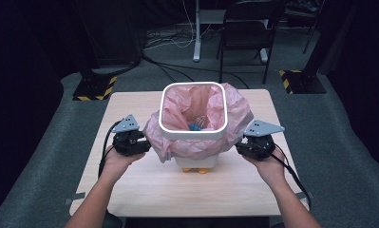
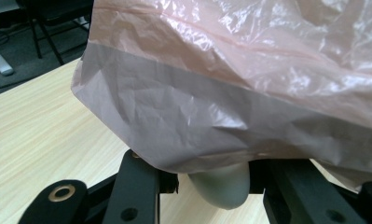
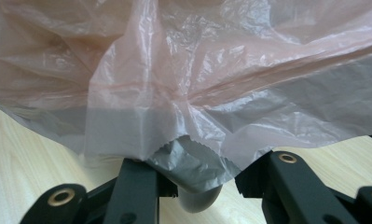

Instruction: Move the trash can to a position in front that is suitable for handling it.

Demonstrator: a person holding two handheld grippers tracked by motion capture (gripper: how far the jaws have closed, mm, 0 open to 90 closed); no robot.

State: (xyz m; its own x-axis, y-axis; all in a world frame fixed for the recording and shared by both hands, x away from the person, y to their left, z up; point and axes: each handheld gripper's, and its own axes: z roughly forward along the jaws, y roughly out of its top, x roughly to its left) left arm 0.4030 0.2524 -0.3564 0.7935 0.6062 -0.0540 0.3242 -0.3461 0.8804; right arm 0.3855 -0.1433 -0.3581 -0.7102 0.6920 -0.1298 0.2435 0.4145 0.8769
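- Two grippers flank the bin [image 1: 193, 134] at frame centre: your left gripper [image 1: 140, 145] and right gripper [image 1: 242, 146], equally near.
- Both stand part-open at the pink bag's [image 1: 196, 147] draped hem; grip unclear.

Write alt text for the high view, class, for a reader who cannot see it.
A white bin lined with a pink plastic bag stands on a light wooden table, with the bag's loose edge draped over its sides. A person's hands hold the left gripper and right gripper against the bag's skirt on either side.
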